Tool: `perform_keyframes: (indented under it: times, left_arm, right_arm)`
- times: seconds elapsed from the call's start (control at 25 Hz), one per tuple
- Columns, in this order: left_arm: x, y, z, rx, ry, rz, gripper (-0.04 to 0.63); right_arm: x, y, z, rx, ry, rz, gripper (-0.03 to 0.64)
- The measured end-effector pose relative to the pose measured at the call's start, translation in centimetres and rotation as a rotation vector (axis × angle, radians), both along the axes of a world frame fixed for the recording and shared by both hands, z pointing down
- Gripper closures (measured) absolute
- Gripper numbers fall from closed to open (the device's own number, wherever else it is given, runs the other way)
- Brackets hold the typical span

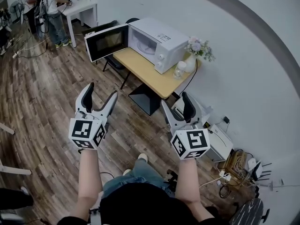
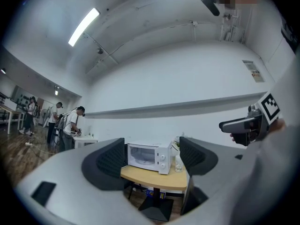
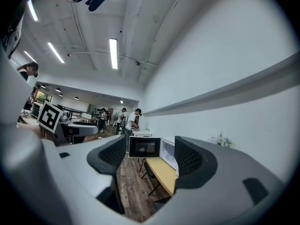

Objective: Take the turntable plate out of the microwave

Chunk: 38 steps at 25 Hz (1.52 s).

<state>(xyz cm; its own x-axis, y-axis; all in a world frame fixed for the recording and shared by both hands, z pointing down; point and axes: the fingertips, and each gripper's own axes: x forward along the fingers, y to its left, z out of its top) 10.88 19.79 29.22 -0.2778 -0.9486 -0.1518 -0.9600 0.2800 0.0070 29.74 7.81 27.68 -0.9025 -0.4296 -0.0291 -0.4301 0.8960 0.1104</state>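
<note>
A white microwave (image 1: 159,42) stands on a small wooden table (image 1: 154,78) against the wall, its dark-windowed door (image 1: 107,42) swung wide open to the left. In the left gripper view the microwave (image 2: 161,157) shows its lit cavity with a pale round shape, the turntable plate (image 2: 141,160), low inside. My left gripper (image 1: 101,92) and right gripper (image 1: 174,101) are both held open in the air well short of the table, nothing between their jaws. The right gripper view looks along the table (image 3: 164,172) at the open door (image 3: 144,147).
A flower bunch (image 1: 200,47) and a glass jar (image 1: 179,69) stand beside the microwave. A dark chair (image 1: 112,62) sits behind the table. People (image 1: 47,3) work at a white desk (image 1: 83,8) far left. Boxes and cables (image 1: 234,163) lie along the wall.
</note>
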Motion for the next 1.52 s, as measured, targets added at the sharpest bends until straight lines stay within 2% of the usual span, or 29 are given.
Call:
perform_keyframes:
  times: [0.44, 0.88, 1.2, 1.52]
  left_arm:
    - [-4.4, -5.3, 1.4, -0.006, 0.026, 0.017, 0.225]
    - [-11.1, -15.8, 1.8, -0.059, 0.004, 0.071, 0.225]
    - [-16.4, -25.5, 0.5, -0.09, -0.011, 0.155, 0.225]
    - [-19.0, -32.4, 1.6, -0.114, 0.001, 0.222, 0.225]
  right_arm:
    - [-5.3, -5.3, 2.1, -0.027, 0.02, -0.005, 0.295]
    - [-13.1, -14.7, 3.3, -0.081, -0.004, 0.019, 0.295]
    - [-19.2, -22.2, 3.2, -0.105, -0.01, 0.057, 0.295]
    - [-21.6, -27.5, 3.8, -0.111, -0.017, 0.091, 0.295]
